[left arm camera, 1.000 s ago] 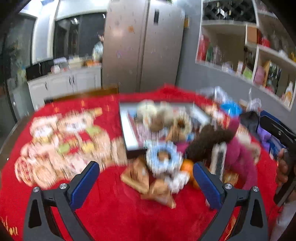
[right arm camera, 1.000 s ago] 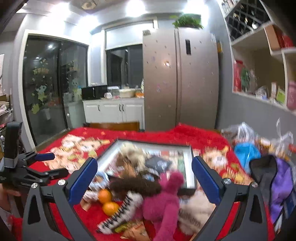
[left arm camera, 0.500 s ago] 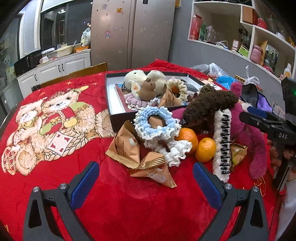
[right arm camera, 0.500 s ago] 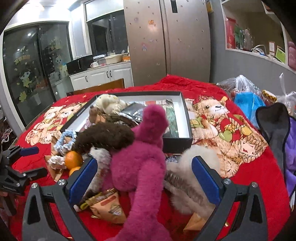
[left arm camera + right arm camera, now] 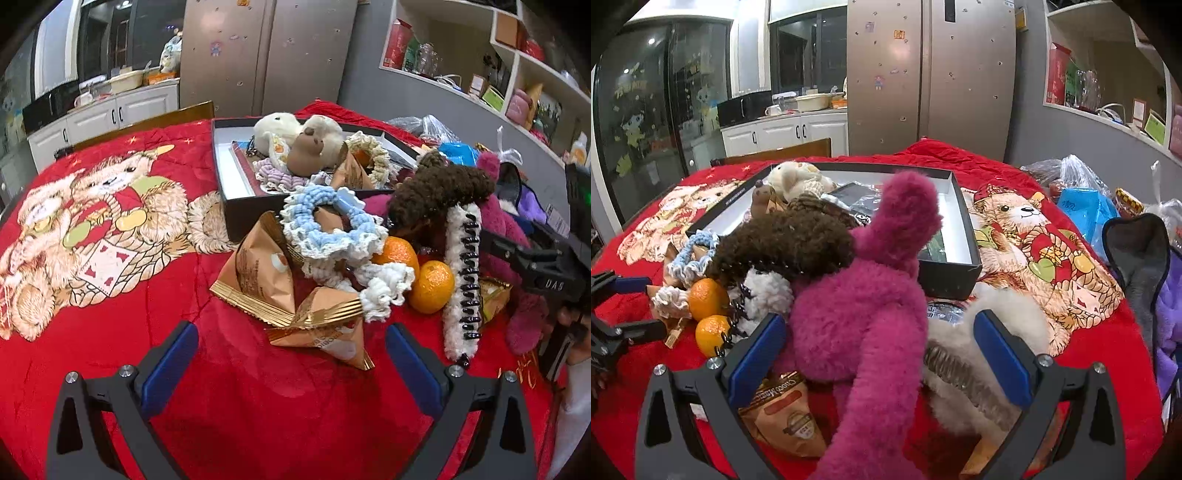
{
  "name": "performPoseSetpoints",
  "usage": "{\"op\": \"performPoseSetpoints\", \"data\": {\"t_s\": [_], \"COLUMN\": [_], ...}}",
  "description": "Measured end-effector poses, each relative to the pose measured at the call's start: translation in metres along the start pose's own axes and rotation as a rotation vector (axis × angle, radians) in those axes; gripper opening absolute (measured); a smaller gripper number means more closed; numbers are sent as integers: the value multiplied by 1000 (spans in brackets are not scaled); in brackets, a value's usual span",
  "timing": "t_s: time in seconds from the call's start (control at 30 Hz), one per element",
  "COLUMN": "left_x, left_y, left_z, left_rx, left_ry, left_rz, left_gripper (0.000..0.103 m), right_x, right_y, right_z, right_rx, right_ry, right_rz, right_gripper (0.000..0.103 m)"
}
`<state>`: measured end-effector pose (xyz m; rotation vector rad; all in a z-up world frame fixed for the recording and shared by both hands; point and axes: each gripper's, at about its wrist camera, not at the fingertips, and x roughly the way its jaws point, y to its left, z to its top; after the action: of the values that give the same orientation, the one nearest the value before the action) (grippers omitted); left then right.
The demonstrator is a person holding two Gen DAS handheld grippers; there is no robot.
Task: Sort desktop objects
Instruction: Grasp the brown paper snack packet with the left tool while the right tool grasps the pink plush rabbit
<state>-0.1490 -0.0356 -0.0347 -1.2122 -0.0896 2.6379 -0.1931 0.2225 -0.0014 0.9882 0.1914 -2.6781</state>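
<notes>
Partly sorted, judging by the layout. Already inside the black box (image 5: 236,206) near the far edge of the bench (image 5: 229,369): a cream plush toy (image 5: 275,127), a brown plush figure (image 5: 306,157), a lilac scrunchie (image 5: 275,177) and a cream scrunchie (image 5: 373,151), with a dark flat packet (image 5: 862,201) further in.

Still outside, heaped against the box's near wall toward the near right corner: two gold snack packets (image 5: 258,277), a blue scrunchie (image 5: 325,229) lying on them, a white knitted scrunchie (image 5: 382,291), two tangerines (image 5: 430,286), a white fluffy hair claw (image 5: 461,280), a brown fluffy claw (image 5: 439,190), a magenta plush toy (image 5: 864,317), a grey-white furry piece (image 5: 967,354) and another snack bag (image 5: 786,417).

Left tongs (image 5: 291,360) spread wide, empty, just short of the gold packets. Right tongs (image 5: 879,349) spread wide too, straddling the magenta plush with no visible squeeze; contact with the pads not clear. Most of the sorting apparently left, with the bulk of the pile untouched and nothing in hand.
</notes>
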Motion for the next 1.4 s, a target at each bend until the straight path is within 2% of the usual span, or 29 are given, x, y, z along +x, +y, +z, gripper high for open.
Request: {"op": "performPoseSetpoints", "data": {"t_s": [0.2,0.57,0.63,0.7,0.73,0.77,0.8,0.83,0.87,0.9,1.23,1.4], "left_x": [2,5,4,4,4,4,4,3,3,3,0,-9], "left_y": [4,-3,-3,-3,-4,-5,-6,-8,-11,-13,-18,-20], "left_z": [-1,-2,-2,-2,-2,-2,-2,-2,-3,-3,-4,-3], "left_rx": [-23,14,13,13,16,21,29,39,50,56,70,72], "left_ry": [15,36,33,31,31,29,28,28,27,26,25,6], "left_rz": [10,3,-4,-9,-9,-6,-5,-8,-8,-2,-10,-20], "left_gripper": [103,103,98,84,79,73,66,62,51,50,49,49], "right_x": [5,4,3,1,-1,-1,0,0,-1,-2,-11,-29], "right_y": [3,3,4,6,6,6,5,10,13,14,7,1], "right_z": [0,0,-1,-2,-2,-2,-2,-3,-3,-3,0,5], "right_rx": [-7,-3,-7,-5,3,25,38,15,-9,-6,45,72], "right_ry": [21,36,45,45,49,65,71,66,63,61,35,-22], "right_rz": [-54,-67,-74,-78,-33,29,39,17,6,4,26,34], "right_gripper": [103,103,101,89,81,59,56,55,53,52,48,47]}}
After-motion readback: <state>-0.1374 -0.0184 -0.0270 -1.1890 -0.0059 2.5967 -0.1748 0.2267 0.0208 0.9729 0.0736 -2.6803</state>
